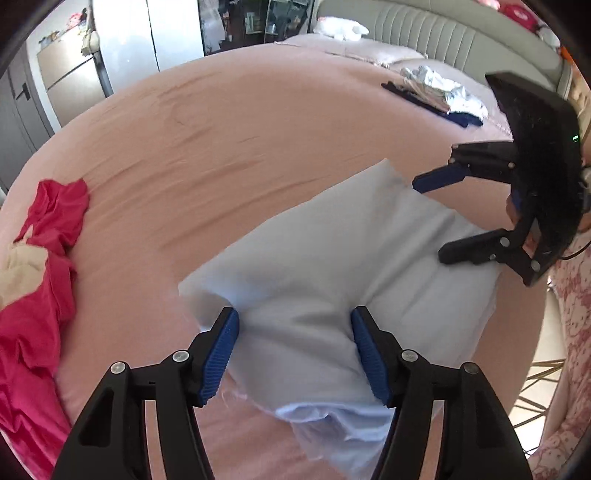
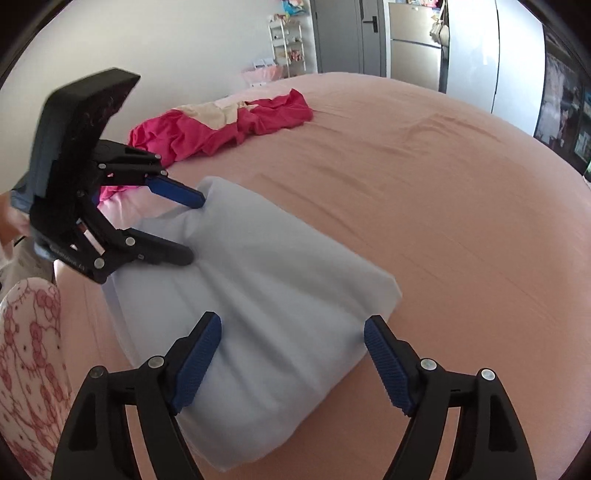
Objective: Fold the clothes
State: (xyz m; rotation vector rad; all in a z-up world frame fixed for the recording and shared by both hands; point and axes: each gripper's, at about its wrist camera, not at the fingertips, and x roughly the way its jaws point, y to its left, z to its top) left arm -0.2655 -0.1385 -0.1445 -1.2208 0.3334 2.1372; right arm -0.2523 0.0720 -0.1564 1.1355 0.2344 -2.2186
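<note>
A light blue garment (image 1: 332, 266) (image 2: 266, 280) lies folded into a thick, puffy bundle on the pink bedsheet (image 1: 221, 147) (image 2: 443, 184). My left gripper (image 1: 293, 314) (image 2: 195, 228) is open, its blue pads on either side of a raised ridge at one end of the bundle. At the opposite end my right gripper (image 2: 291, 319) (image 1: 428, 219) is also open, its jaws spread wide across the cloth. Neither gripper has cloth pinched. A loose flap of the garment hangs toward the near edge in the left wrist view.
A crumpled red garment with a cream patch (image 1: 40, 280) (image 2: 221, 125) lies farther along the bed. A heap of white and navy clothes (image 1: 439, 92) sits near the padded headboard (image 1: 424, 33). A person's patterned sleeve (image 2: 29, 350) is at the bed edge. A fridge (image 2: 413, 48) stands beyond.
</note>
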